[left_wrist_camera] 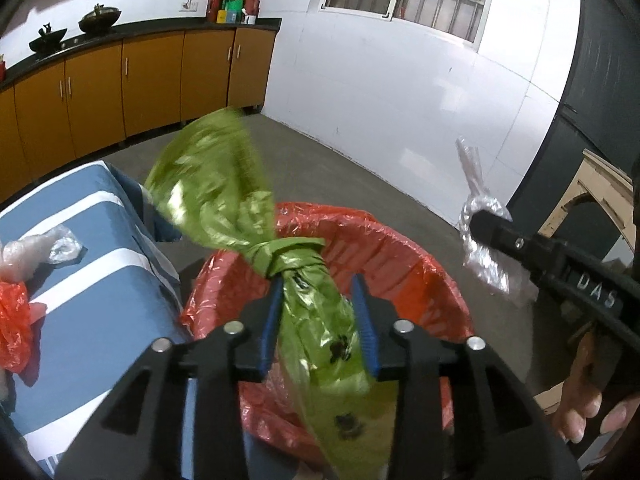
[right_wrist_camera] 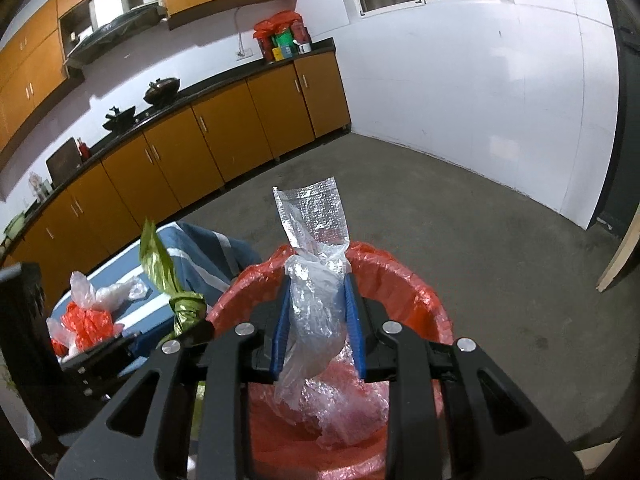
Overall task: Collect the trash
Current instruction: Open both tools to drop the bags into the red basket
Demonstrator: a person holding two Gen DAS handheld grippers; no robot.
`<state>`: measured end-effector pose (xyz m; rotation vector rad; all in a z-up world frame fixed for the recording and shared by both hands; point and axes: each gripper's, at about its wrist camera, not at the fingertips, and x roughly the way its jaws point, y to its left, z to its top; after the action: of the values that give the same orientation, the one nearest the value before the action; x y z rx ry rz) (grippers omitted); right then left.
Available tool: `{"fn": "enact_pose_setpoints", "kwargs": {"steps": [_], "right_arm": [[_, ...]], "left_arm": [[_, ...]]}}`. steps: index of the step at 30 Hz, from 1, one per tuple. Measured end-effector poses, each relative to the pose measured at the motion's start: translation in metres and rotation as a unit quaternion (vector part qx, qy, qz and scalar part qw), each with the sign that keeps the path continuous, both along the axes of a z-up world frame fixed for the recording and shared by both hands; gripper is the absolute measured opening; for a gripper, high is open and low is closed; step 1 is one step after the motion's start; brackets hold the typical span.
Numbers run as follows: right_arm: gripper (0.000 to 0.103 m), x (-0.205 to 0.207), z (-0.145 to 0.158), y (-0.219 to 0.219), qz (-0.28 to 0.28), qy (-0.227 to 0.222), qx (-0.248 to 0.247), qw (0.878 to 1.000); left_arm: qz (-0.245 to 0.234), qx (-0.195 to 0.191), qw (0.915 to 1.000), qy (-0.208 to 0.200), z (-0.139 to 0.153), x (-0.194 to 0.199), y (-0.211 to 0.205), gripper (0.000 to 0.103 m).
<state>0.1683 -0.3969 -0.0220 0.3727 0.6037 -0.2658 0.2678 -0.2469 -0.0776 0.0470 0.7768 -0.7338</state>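
A bin lined with a red plastic bag (left_wrist_camera: 400, 248) stands on the floor below both grippers; it also shows in the right wrist view (right_wrist_camera: 404, 280). My left gripper (left_wrist_camera: 318, 284) holds a knotted green plastic bag (left_wrist_camera: 216, 184) between its blue pads over the bin's mouth. My right gripper (right_wrist_camera: 316, 284) is shut on a crumpled clear plastic wrapper (right_wrist_camera: 316, 308) over the same bin. The right gripper with its wrapper (left_wrist_camera: 480, 248) shows at the right of the left wrist view. The green bag (right_wrist_camera: 184, 304) shows at the left of the right wrist view.
A table with a blue and white striped cloth (left_wrist_camera: 92, 280) stands left of the bin, with a clear plastic scrap (left_wrist_camera: 60, 246) and red plastic bag (left_wrist_camera: 14, 320) on it. Orange kitchen cabinets (left_wrist_camera: 152, 76) line the far wall. Grey floor (left_wrist_camera: 360, 172) lies beyond.
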Motion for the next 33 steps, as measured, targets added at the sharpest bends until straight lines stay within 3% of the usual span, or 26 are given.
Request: {"fn": "enact_pose_setpoints", "kwargs": {"steps": [11,16,18,22,26,29,31,33], "right_arm": [[0.029,0.000,-0.006,-0.002,0.001,0.008,0.002,1.000],[0.029,-0.001,-0.003,-0.006,0.000,0.006,0.004,1.000],[0.029,-0.002,-0.003,-0.007,0.000,0.003,0.005,1.000],[0.029,0.000,-0.006,-0.006,0.012,0.012,0.008,1.000],[0.030,-0.002,-0.007,-0.009,0.009,0.010,0.020,1.000],[0.033,-0.001,-0.006,-0.008,0.006,0.006,0.017,1.000],[0.046,-0.001,-0.006,-0.007,0.000,0.003,0.015,1.000],[0.050,-0.003,-0.005,-0.006,-0.002,-0.001,0.015,1.000]], "left_arm": [[-0.012,-0.007,0.9996,0.025,-0.011,0.001,-0.001,0.042],[-0.044,0.012,0.9989,-0.008,-0.012,-0.012,-0.008,0.044],[-0.053,0.013,0.9983,-0.019,-0.012,-0.017,-0.008,0.055],[-0.039,0.012,0.9992,-0.003,-0.015,-0.013,-0.003,0.059],[-0.041,0.012,0.9989,-0.018,-0.008,-0.013,-0.002,0.068],[-0.039,0.009,0.9990,-0.020,-0.005,-0.014,0.000,0.068],[-0.032,0.011,0.9992,-0.021,-0.005,-0.013,0.002,0.068],[-0.023,0.008,0.9995,-0.020,-0.003,-0.013,0.007,0.068]]}}
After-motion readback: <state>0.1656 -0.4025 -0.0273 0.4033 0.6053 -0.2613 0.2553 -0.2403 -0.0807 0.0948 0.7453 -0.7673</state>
